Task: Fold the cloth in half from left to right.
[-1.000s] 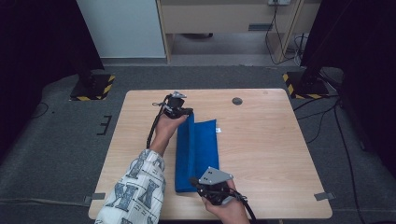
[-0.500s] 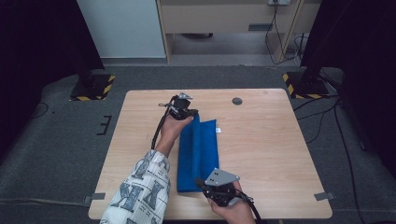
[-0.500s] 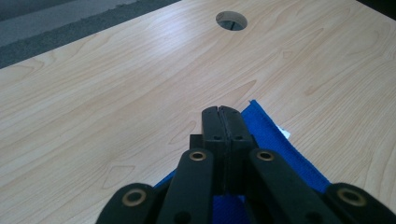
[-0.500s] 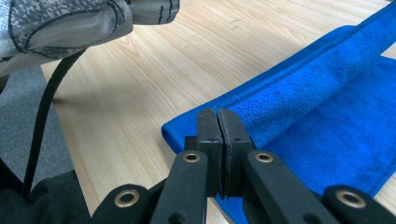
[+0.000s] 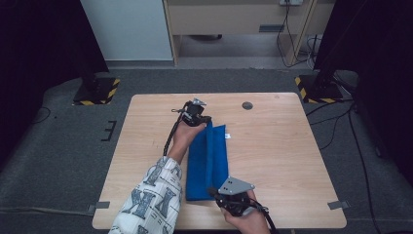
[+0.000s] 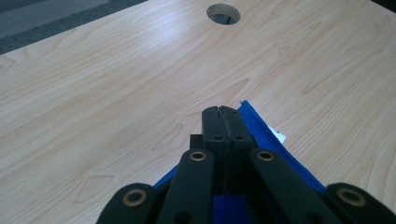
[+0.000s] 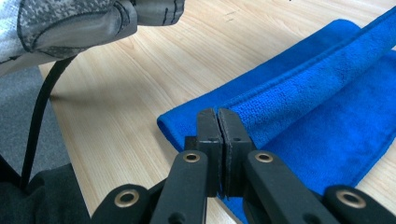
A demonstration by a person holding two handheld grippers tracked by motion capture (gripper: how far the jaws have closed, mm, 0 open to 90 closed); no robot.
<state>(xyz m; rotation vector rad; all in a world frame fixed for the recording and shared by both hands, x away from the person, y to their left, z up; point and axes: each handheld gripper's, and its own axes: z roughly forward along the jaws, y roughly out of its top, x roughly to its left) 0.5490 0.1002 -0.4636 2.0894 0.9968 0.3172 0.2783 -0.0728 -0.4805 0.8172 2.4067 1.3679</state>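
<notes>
You are partway through folding the bright blue terry towel (image 5: 208, 163), which lies lengthways down the middle of the pale wooden counter (image 5: 282, 156), its far end near your left hand and its near end by your right.

Your left tool (image 5: 207, 122) has its jaws pressed together on the far edge of the towel; in the left gripper view the blue cloth (image 6: 261, 130) runs under and between the black jaws, with a small white label (image 6: 279, 136) poking out beside them. Your right tool (image 5: 214, 192) is likewise clamped on the near edge, where the right gripper view shows a raised fold of cloth (image 7: 303, 88) running away from the jaws above a flat layer.

So one long side looks already lifted and carried over: a ridge runs along the towel's length. What seems left is to lay that side flat on the other half, let go at both ends, and square up the edges. Whether a further crosswise fold is wanted, I cannot tell.
</notes>
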